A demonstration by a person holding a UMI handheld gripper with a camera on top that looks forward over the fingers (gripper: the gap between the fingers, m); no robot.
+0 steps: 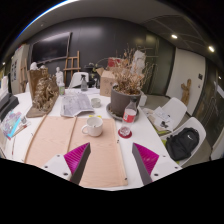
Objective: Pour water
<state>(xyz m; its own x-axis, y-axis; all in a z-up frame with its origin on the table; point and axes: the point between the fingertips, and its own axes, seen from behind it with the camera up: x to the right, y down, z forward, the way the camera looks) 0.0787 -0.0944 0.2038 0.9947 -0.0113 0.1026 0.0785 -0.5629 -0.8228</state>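
A dim room with a dark wall, ceiling lights and a blackboard-like panel was seen behind a long, cluttered tabletop (45, 140). The jaws (113, 160) were held apart above the tabletop's near end, their pink pads (147, 157) facing inward, with nothing gripped between them. A white cup (93, 126) on a saucer was found just beyond the jaws at about 11 o'clock. A small bottle with a red cap (129, 114) was seen ahead at about 1 o'clock, beside a round red-rimmed object (125, 132) whose nature could not be told. A dark pot of dried plants (124, 92) was placed farther back, at 12 to 1 o'clock. Papers (75, 103) were spread beyond the cup. White chairs (182, 135) were set along the tabletop at 2 to 3 o'clock.
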